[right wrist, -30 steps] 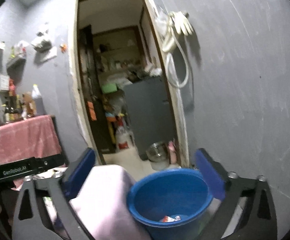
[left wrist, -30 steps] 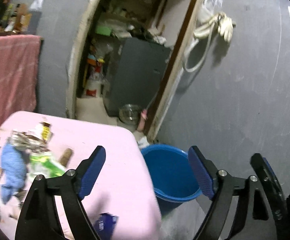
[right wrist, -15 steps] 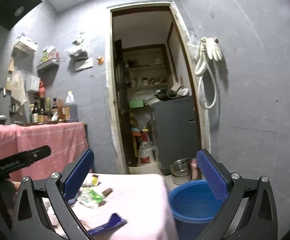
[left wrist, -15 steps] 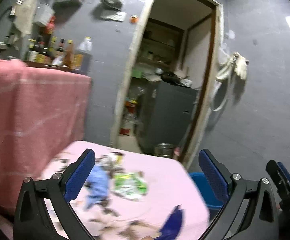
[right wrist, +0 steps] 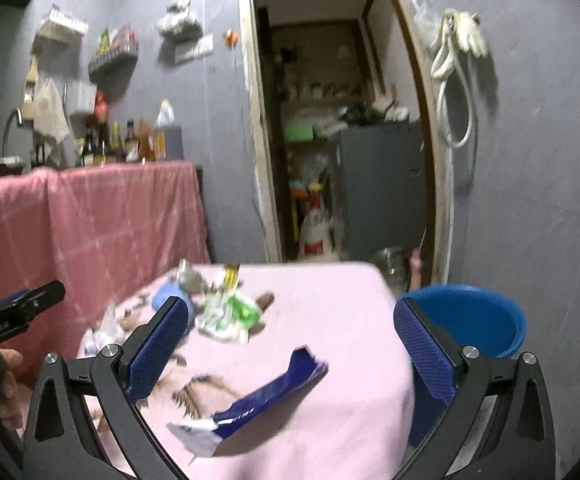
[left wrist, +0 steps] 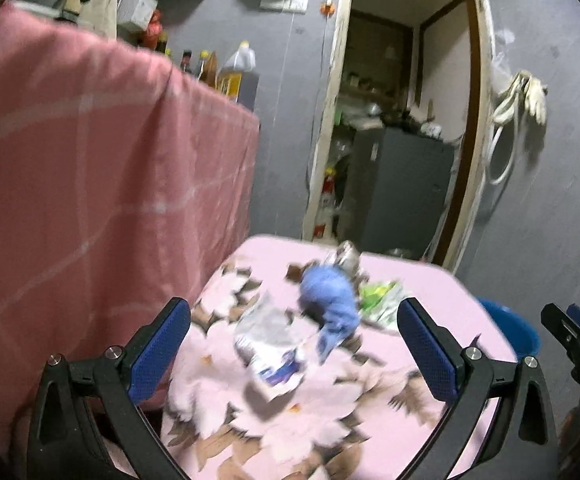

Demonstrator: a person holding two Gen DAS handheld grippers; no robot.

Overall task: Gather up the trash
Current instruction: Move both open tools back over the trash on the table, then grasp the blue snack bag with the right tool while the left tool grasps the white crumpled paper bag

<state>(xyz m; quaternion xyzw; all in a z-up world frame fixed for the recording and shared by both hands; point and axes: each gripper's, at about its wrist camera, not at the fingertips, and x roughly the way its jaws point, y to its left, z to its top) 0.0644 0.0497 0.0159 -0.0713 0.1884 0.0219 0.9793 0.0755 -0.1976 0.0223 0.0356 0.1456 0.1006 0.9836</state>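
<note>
- Several pieces of trash lie on the pink worktop (right wrist: 330, 304): a blue-and-white wrapper (right wrist: 258, 400) near its front edge, a green-and-white packet (right wrist: 230, 314), a crumpled blue piece (left wrist: 332, 300) and a clear plastic bag (left wrist: 270, 344).
- Most of the collecting looks left to do; nothing is in either tool.
- The left tool (left wrist: 294, 344) has just been opening and stands wide, empty, above the clear bag.
- The right tool (right wrist: 290, 344) is wide too, with the blue wrapper below it, untouched.
- The blue bucket (right wrist: 474, 320) stands on the floor just beside the worktop's right side; its inside is hidden.
- Behind are grey walls, an open doorway (right wrist: 342, 140) to a cluttered store, and a counter draped in red cloth (right wrist: 90, 220) bearing bottles.
</note>
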